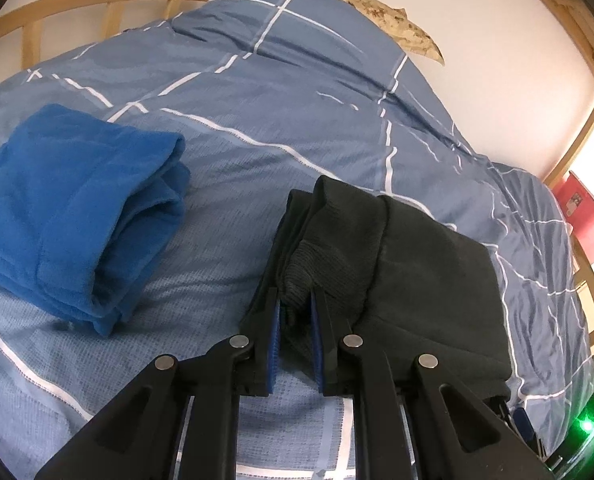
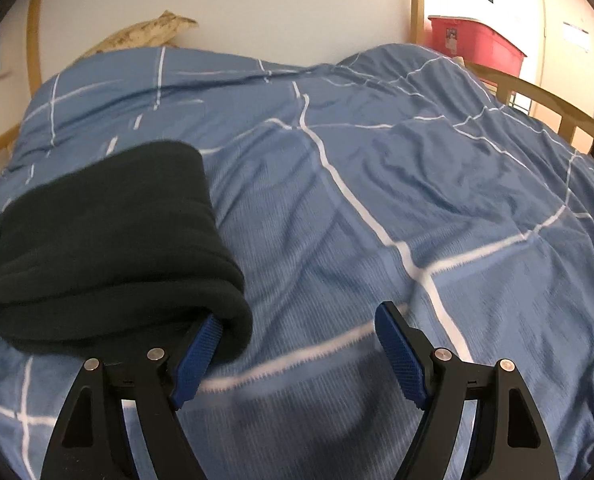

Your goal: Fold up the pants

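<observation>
On my left wrist camera, the left hand-held gripper point(image 1: 295, 312) is clamped on the ribbed edge of the folded black pants point(image 1: 381, 264), which lie on the blue checked duvet point(image 1: 297, 100). A folded blue fleece point(image 1: 77, 208) sits well apart to the left.

On my right wrist camera, the right hand-held gripper point(image 2: 297, 320) stands spread wide; its left pad point(image 2: 197, 356) touches the pants point(image 2: 109, 240) at the near corner, the other over bare duvet point(image 2: 417, 160).

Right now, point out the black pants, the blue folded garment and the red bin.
black pants point(image 1: 417, 264), left wrist view, top folded layer.
blue folded garment point(image 1: 69, 200), left wrist view, middle of its upper face.
red bin point(image 2: 473, 42), right wrist view, its front wall.
</observation>
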Available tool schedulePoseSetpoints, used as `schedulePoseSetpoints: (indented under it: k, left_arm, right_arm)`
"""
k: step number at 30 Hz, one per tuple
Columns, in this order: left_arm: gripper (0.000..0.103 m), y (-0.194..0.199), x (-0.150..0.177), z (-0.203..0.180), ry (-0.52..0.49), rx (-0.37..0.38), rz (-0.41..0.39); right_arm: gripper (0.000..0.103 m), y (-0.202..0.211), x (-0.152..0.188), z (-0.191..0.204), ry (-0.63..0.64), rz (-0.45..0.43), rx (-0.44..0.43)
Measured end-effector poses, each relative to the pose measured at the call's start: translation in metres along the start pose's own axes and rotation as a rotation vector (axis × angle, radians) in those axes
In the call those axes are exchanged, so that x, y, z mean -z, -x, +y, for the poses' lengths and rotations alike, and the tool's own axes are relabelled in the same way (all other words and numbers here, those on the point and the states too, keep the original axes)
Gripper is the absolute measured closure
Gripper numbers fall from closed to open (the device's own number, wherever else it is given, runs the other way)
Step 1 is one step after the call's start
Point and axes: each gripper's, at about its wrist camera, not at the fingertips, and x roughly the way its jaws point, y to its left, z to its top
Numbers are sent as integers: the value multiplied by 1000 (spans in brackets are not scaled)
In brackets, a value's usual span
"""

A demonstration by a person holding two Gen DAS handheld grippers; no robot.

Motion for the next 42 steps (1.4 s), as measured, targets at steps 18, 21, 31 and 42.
schedulePoseSetpoints:
  k: [18,21,31,42]
  left_arm:
    - [21,71,-18,-24,-276,-9,-159]
    - [21,54,-28,-27,-280,24,-94]
    - [21,8,-30,-31,-351,-43,-31]
    - [20,-20,-20,-20,-329,-15,24]
  right_arm:
    - [17,69,-51,1,84,-181,-196]
    - [14,58,-65,8,112,-195,-208]
    - [14,-7,-75,18,75,-85,-309]
    - [14,-29,-55,23,74,-44,-328]
